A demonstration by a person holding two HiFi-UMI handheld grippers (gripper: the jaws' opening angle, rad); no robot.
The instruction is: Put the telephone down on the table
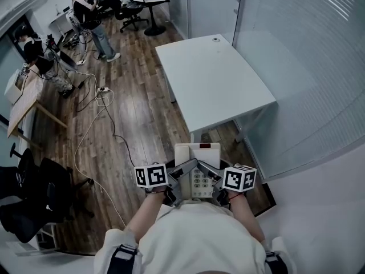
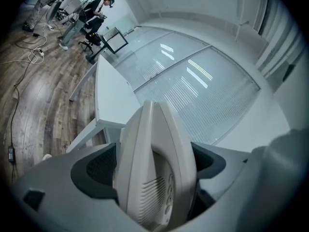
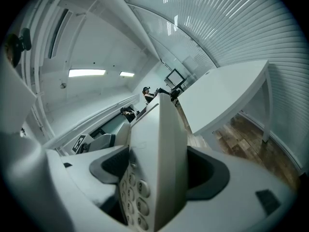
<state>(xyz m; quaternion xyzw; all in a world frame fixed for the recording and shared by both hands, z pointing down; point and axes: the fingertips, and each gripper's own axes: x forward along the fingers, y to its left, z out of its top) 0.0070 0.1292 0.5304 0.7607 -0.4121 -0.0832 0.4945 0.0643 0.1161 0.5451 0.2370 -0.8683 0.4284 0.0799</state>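
A cream desk telephone with a keypad and handset hangs in the air close to the person's chest, short of the near end of the white table. My left gripper is shut on the phone's left edge. My right gripper is shut on its right edge, with the number keys showing beside the jaw. The phone is held roughly level between both grippers, above the wooden floor.
The white table stands against a frosted glass wall on the right. Cables trail over the wooden floor at left. Black office chairs stand at lower left. Two people work at desks far back.
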